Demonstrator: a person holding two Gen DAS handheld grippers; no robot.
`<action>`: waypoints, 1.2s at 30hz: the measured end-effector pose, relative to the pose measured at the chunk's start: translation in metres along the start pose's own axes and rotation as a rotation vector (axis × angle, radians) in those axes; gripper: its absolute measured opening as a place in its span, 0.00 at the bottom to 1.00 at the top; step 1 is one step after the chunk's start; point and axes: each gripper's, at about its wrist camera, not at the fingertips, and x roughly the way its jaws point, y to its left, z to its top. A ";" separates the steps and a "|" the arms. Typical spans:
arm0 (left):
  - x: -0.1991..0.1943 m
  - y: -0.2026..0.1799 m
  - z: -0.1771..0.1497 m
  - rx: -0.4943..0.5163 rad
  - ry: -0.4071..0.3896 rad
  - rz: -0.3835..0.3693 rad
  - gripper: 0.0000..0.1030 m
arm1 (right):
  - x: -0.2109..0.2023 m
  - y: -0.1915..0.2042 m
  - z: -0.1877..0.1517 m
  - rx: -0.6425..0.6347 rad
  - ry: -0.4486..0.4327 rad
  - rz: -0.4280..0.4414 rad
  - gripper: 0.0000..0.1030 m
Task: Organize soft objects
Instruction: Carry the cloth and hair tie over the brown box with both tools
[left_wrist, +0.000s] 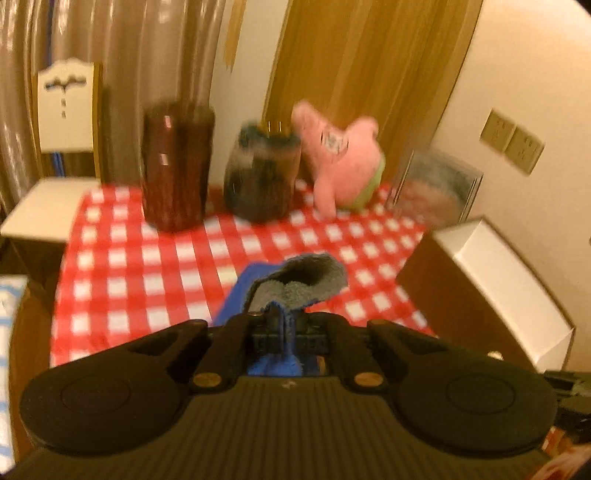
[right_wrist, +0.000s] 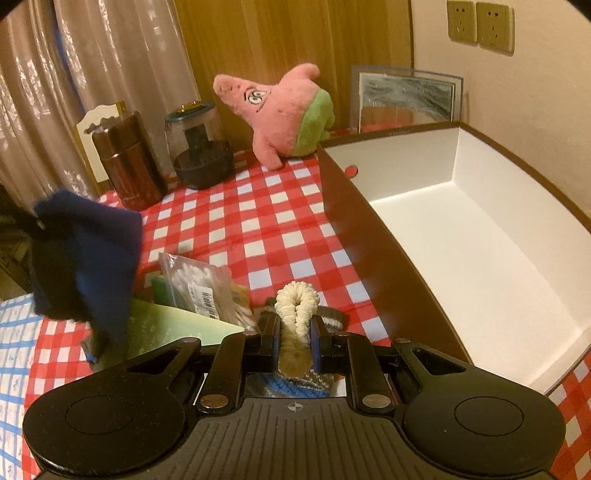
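My left gripper (left_wrist: 282, 319) is shut on a blue cloth with a grey fleecy lining (left_wrist: 295, 284), held above the red-checked tablecloth (left_wrist: 147, 266); the same cloth hangs at the left of the right wrist view (right_wrist: 85, 254). My right gripper (right_wrist: 295, 328) is shut on a cream knitted sock cuff (right_wrist: 297, 306), just left of the white-lined box (right_wrist: 461, 229). A pink starfish plush (right_wrist: 280, 110) sits at the back of the table, also in the left wrist view (left_wrist: 340, 162).
A dark brown canister (right_wrist: 127, 158) and a clear jar with a dark base (right_wrist: 199, 147) stand at the back left. A bag of cotton swabs (right_wrist: 199, 284) lies on green items. A framed picture (right_wrist: 406, 98) leans on the wall. A chair (left_wrist: 62, 147) is beyond.
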 end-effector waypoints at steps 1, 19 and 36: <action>-0.009 0.001 0.006 0.001 -0.022 -0.002 0.03 | -0.003 0.001 0.000 -0.001 -0.006 -0.001 0.16; -0.086 -0.008 0.028 0.093 -0.136 -0.066 0.03 | -0.062 0.009 -0.003 0.019 -0.109 -0.054 0.16; -0.065 -0.105 0.043 0.267 -0.117 -0.186 0.03 | -0.102 -0.024 0.018 0.059 -0.175 -0.098 0.16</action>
